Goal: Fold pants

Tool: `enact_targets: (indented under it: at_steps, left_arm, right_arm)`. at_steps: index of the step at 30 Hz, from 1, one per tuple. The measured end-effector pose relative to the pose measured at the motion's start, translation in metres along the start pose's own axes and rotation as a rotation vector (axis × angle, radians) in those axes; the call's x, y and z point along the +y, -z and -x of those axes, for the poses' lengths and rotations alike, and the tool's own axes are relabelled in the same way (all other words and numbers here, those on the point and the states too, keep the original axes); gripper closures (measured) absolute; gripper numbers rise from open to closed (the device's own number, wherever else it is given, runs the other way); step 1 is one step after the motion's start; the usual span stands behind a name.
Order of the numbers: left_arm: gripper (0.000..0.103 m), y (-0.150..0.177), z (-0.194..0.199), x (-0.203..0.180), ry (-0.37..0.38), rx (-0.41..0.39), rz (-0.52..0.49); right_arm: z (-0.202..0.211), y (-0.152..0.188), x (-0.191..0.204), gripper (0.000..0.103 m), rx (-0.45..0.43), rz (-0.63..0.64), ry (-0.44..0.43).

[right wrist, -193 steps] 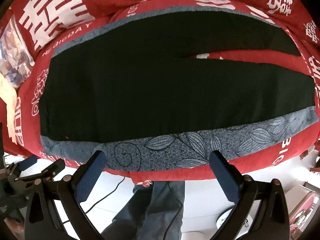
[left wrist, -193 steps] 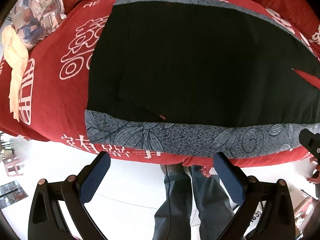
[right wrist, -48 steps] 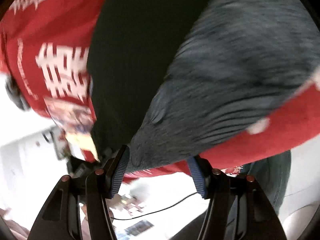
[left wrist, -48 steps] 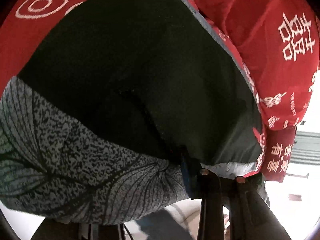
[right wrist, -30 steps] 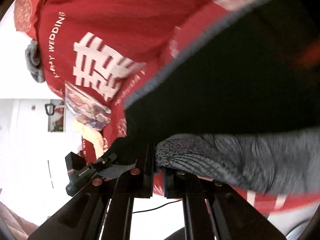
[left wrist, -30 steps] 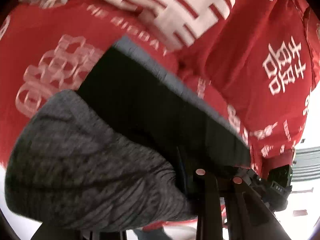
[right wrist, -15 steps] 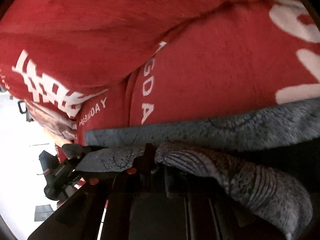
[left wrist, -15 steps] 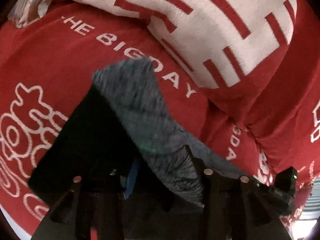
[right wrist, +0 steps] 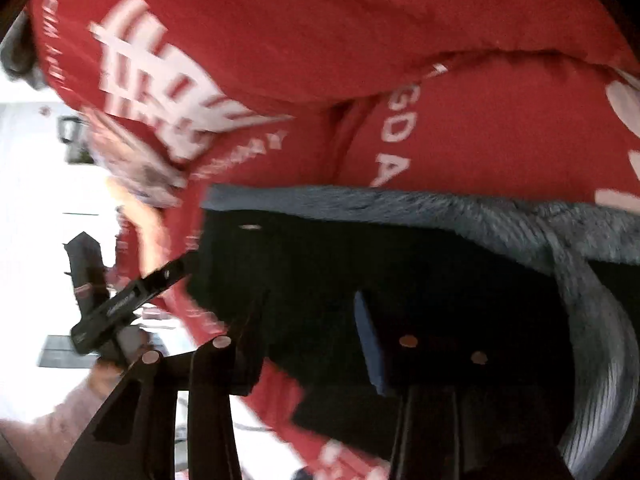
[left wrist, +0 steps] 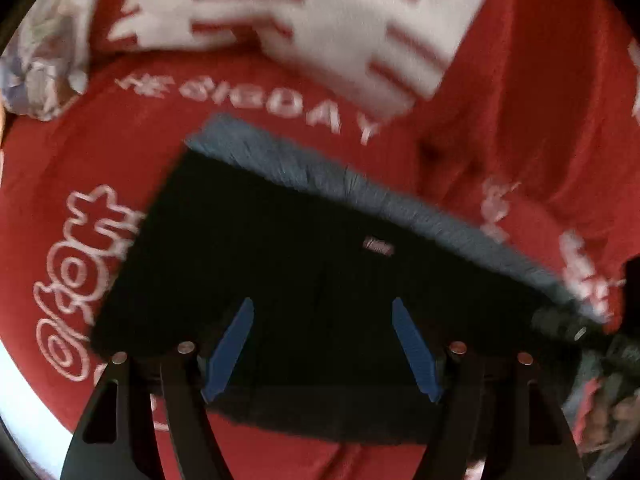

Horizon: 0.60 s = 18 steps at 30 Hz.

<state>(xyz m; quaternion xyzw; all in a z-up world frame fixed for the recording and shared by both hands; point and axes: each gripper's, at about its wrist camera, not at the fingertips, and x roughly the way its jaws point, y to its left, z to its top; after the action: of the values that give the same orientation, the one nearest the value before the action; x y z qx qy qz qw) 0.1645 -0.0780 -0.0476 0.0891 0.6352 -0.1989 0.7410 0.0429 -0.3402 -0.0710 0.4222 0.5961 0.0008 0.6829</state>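
1. My left hand-held gripper [left wrist: 322, 346] points steeply down at the pants [left wrist: 280, 264], jaws opening, blue pads clear of the cloth with nothing pinched between them.
2. My right hand-held gripper [right wrist: 310, 344] is also opening; dark cloth lies under it, but I see no pad pressing on it.
3. The pants lie doubled on the red bed cover [left wrist: 120, 160], grey patterned band [left wrist: 360, 196] along the far edge.
4. Their long axis runs across both views, side to side in front of me.
5. My left hand-held gripper sits over the waist end and my right further along; I judge the next fold brings one end toward the other.
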Motion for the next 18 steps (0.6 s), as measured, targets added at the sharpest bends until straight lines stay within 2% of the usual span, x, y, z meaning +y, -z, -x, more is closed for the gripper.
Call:
enact_targets:
  at_steps: [1, 2, 3, 4, 8, 10, 11, 12, 18]
  left_arm:
    - [0.03, 0.003, -0.007, -0.004, -0.031, -0.013, -0.011]
    - [0.022, 0.006, -0.008, -0.01, -0.042, -0.038, -0.034]
    - [0.021, 0.009, -0.008, -0.015, -0.052, -0.04, -0.058]
    - [0.021, 0.011, -0.007, -0.018, -0.067, -0.034, -0.08]
    - [0.021, 0.019, 0.006, -0.018, -0.072, 0.024, -0.09]
    - [0.021, 0.026, 0.017, -0.027, -0.061, 0.03, -0.109]
    - [0.021, 0.029, 0.023, -0.034, -0.058, 0.034, -0.124]
    - [0.021, 0.036, 0.028, -0.044, -0.05, 0.04, -0.142]
    - [0.021, 0.082, 0.038, -0.14, 0.083, 0.104, -0.285]
  right_arm:
    - [-0.004, -0.004, -0.005, 0.059, -0.011, -0.001, 0.045]
    - [-0.005, -0.008, -0.013, 0.063, -0.028, -0.014, 0.105]
    - [0.001, -0.012, -0.024, 0.075, -0.057, -0.052, 0.097]
    - [0.013, -0.014, -0.037, 0.075, -0.089, -0.113, 0.087]
    - [0.07, -0.002, -0.065, 0.069, -0.174, -0.221, 0.034]
    - [0.102, 0.013, -0.073, 0.06, -0.207, -0.235, 0.002]
    - [0.114, 0.021, -0.075, 0.051, -0.221, -0.242, -0.002]
    - [0.128, 0.031, -0.078, 0.048, -0.232, -0.25, -0.002]
    - [0.18, 0.104, -0.092, 0.048, -0.256, -0.328, 0.026]
